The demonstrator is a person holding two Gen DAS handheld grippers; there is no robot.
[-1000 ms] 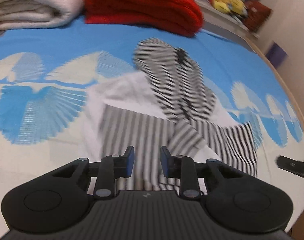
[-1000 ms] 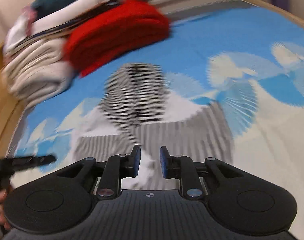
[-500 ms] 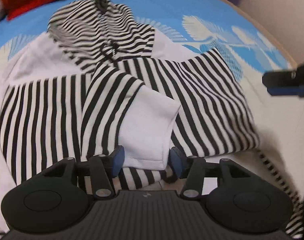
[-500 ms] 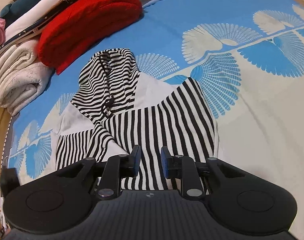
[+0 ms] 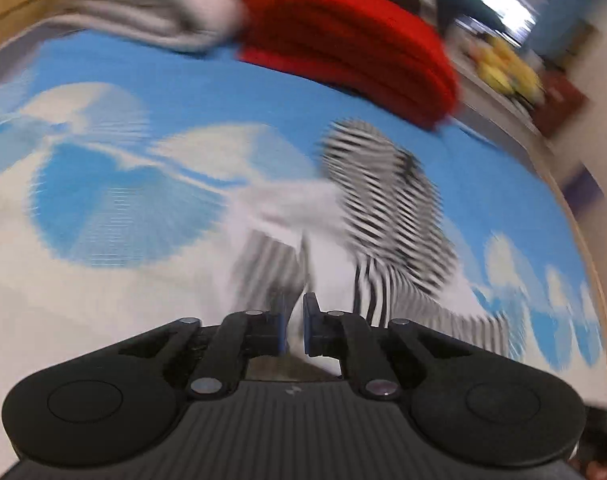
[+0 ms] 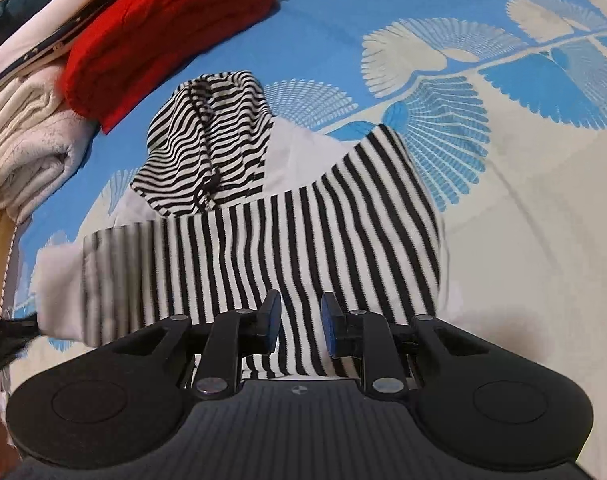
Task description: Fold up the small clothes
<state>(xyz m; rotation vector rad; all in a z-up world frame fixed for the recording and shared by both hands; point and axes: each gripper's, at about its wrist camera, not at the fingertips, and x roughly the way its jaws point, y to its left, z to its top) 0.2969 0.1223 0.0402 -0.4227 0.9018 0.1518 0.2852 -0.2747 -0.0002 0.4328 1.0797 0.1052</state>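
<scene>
Left wrist view, blurred: left gripper point(image 5: 294, 324) jaws just closed, clamped on the white cuff of the striped hoodie point(image 5: 387, 208), where half a second ago they stood wide around it. Hood toward the red folded knit point(image 5: 343, 36).

Right wrist view: right gripper point(image 6: 299, 326) jaws slightly apart over the hoodie's striped hem, not pressing; opening unchanged. Hoodie flat on the blue patterned bedspread point(image 6: 383, 12), sleeve now pulled out left.

A black-and-white striped hooded top point(image 6: 287, 240) was laid flat, partly folded, its hood point(image 6: 207, 140) pointed toward the red folded garment point(image 6: 163, 28), one white-cuffed sleeve spread sideways.
</scene>
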